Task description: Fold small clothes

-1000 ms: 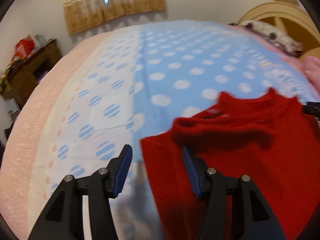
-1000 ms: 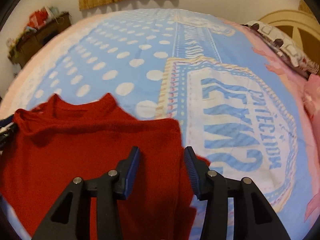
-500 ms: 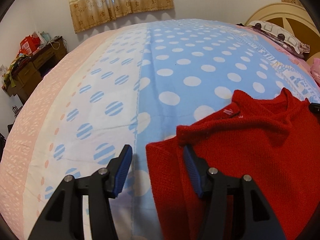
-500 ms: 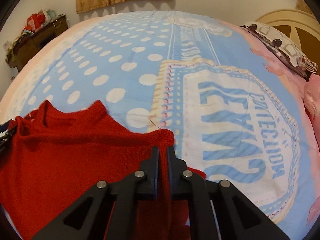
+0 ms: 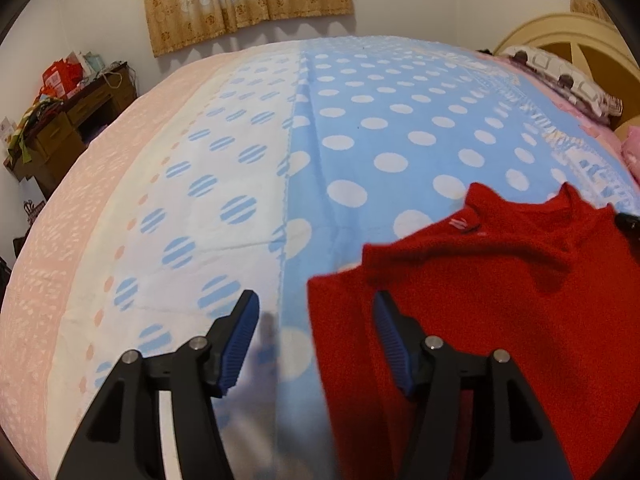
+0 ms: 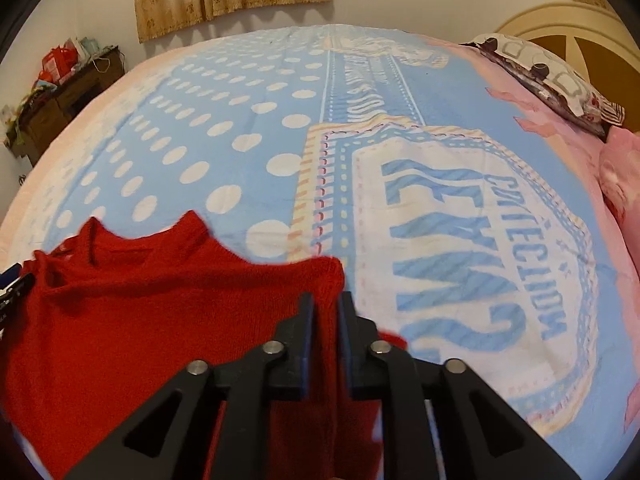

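Note:
A small red knitted sweater lies on the bed, collar pointing away from me. In the left wrist view my left gripper is open, its blue pads astride the sweater's left edge, with the right finger over the red fabric. In the right wrist view the sweater fills the lower left. My right gripper is shut on the sweater's right shoulder edge, and red fabric shows between the jaws.
The bed has a blue sheet with white dots and a pink border. A printed panel with letters lies right of the sweater. Pillows and a headboard are at the far right. A cluttered wooden desk stands at the far left.
My right gripper has closed on the sweater's right shoulder edge and stays closed. My left gripper has stayed open by the left edge. The sweater's collar has shifted slightly.

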The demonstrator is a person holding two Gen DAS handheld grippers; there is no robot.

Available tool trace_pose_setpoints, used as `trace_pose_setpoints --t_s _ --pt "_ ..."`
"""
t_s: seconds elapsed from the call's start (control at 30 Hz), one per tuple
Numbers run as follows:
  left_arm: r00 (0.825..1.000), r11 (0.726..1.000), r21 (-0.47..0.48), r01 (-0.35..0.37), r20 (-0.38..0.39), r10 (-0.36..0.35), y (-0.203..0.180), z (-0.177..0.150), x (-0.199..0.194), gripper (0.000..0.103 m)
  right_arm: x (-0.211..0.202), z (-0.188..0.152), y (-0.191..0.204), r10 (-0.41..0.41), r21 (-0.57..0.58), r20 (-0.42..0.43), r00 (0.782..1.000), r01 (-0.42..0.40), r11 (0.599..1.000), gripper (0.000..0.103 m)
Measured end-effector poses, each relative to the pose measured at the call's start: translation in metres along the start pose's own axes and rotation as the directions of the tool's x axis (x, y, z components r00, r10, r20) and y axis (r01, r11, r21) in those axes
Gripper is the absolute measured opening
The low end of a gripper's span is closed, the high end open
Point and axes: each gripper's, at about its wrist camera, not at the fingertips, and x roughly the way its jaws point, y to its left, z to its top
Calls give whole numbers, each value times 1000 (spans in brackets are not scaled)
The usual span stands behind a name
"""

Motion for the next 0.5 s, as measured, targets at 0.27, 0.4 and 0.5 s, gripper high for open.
trace_pose_setpoints --t_s 0.27,0.4,0.5 --pt "997 997 64 43 60 -47 -12 -13 -35 60 -52 -45 34 130 -74 16 991 -128 989 62" --pt "999 994 105 33 33 -37 -24 4 -16 55 -57 -70 58 148 -153 -24 989 -150 977 62" --pt "999 992 119 30 -30 -26 -27 13 6 48 -53 -82 67 105 -227 -17 994 -106 968 62"
